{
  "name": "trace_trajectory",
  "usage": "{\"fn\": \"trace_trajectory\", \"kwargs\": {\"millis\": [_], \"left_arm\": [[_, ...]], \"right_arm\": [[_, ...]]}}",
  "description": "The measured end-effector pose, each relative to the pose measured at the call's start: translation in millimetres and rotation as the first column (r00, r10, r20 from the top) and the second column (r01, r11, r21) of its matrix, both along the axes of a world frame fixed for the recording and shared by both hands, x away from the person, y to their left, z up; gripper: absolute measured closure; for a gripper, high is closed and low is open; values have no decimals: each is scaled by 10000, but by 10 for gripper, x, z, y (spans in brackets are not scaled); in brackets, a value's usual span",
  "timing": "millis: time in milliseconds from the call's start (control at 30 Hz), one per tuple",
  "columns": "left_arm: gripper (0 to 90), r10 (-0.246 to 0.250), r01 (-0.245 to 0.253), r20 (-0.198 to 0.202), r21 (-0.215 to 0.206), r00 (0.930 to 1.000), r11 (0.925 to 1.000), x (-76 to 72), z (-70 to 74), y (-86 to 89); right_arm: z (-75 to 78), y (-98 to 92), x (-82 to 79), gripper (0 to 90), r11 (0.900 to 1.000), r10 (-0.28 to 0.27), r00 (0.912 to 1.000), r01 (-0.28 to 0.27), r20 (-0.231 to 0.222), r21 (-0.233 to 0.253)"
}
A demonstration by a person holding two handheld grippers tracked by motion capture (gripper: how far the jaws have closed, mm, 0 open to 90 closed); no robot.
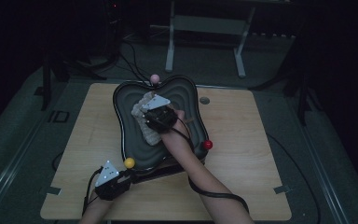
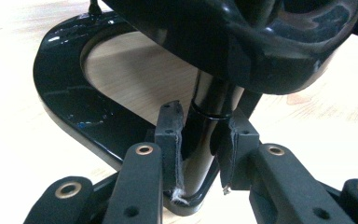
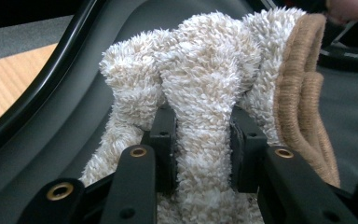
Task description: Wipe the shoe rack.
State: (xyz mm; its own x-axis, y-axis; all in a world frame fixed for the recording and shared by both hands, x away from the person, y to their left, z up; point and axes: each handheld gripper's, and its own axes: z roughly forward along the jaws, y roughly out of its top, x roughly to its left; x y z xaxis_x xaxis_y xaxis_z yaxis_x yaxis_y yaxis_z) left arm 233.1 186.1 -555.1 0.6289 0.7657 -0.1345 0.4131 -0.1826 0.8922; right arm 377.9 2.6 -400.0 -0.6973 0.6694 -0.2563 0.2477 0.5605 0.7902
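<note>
Left claw [image 1: 127,175] sits at the near-left corner of the black tray [image 1: 126,100], its jaws closed around the tray's black support post [image 2: 205,140], just above the curved black base [image 2: 74,116] that rests on the wooden worktop [image 1: 242,140]; it appears to be steadying the tray. Next to it on the tray's near rim is a yellow ball [image 1: 129,163]. Further right, over the tray's middle, the right claw [image 1: 153,117] is clamped on a bunched fold of the fluffy cream towel [image 3: 200,84], which lies inside the tray with its tan hem [image 3: 303,93] showing. A pink ball [image 1: 154,78] marks the far rim, a red ball [image 1: 207,144] the right. This looks like wiping the tray; the next stroke calls for dragging the towel across the ridged surface while the post stays held.
</note>
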Motion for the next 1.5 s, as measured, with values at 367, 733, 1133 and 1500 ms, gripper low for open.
{"fn": "trace_trajectory", "kwargs": {"millis": [367,733,1133,1500], "left_arm": [[718,30,-30,-11,8,10000,10000,-2,1,-3],[718,46,-46,-22,-18,10000,10000,-1,1,-5],[718,71,-71,-26,11,10000,10000,-4,2,-7],[718,77,-77,-19,37,10000,10000,-7,3,-11]], "right_arm": [[-178,-157,-281,673,9988,478,9989,-478,-25,-95],[-331,-280,-550,673,9955,915,9957,-919,-154,-250],[-433,-365,-750,674,9896,1299,9913,-1308,-191,-597],[-499,-508,-858,673,9878,1408,9898,-1420,-231,-632]]}}
